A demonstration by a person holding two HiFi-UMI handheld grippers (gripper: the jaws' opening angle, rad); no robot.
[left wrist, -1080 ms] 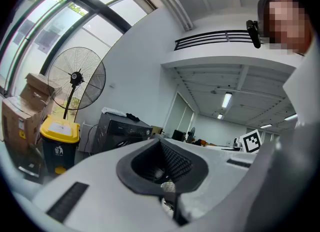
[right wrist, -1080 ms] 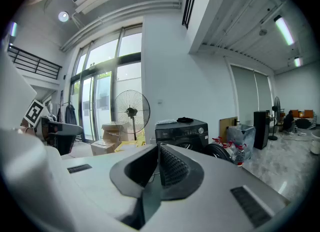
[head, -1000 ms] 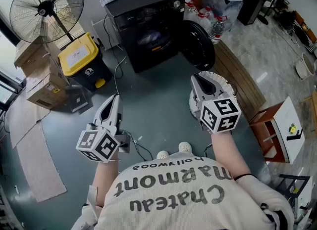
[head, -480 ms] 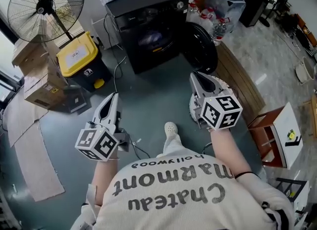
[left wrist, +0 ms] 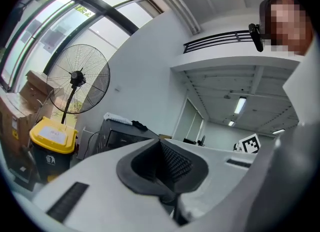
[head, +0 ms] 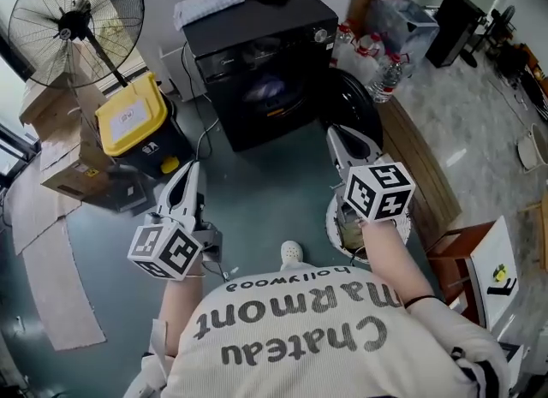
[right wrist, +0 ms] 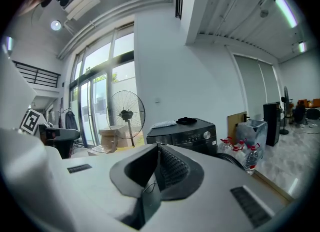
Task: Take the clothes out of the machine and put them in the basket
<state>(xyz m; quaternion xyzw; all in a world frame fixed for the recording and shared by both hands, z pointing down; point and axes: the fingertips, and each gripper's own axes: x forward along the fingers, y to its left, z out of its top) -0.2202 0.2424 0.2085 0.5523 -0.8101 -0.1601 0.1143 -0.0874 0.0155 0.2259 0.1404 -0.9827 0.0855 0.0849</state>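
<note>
Both tools point at the black washing machine (head: pixel 261 62), which stands against the far wall with its round door (head: pixel 353 109) swung open to the right. The left tool (head: pixel 193 169) is closed with nothing between its jaws. The right tool (head: pixel 336 135) is closed too and also carries nothing. In each gripper view the ribbed pads meet at the tip.

The clothes (head: pixel 264 88) lie inside the drum, a pale bluish bundle just visible through the port. The white basket (head: pixel 330 221) sits on the floor directly under my right tool, short of the open door.

A bare strip of teal floor (head: pixel 257 187) runs between the two tools straight up to the machine's front. On the left, that lane is bounded by a yellow-lidded bin (head: pixel 130 112) just beside the machine, then cardboard boxes (head: pixel 64 161) and a standing fan (head: pixel 73 20). A loose cable (head: pixel 204 131) trails across the floor near the bin. On the right, a wooden edge (head: pixel 419 152) borders the floor past the door, with water bottles (head: pixel 381 58) clustered at the machine's corner.
</note>
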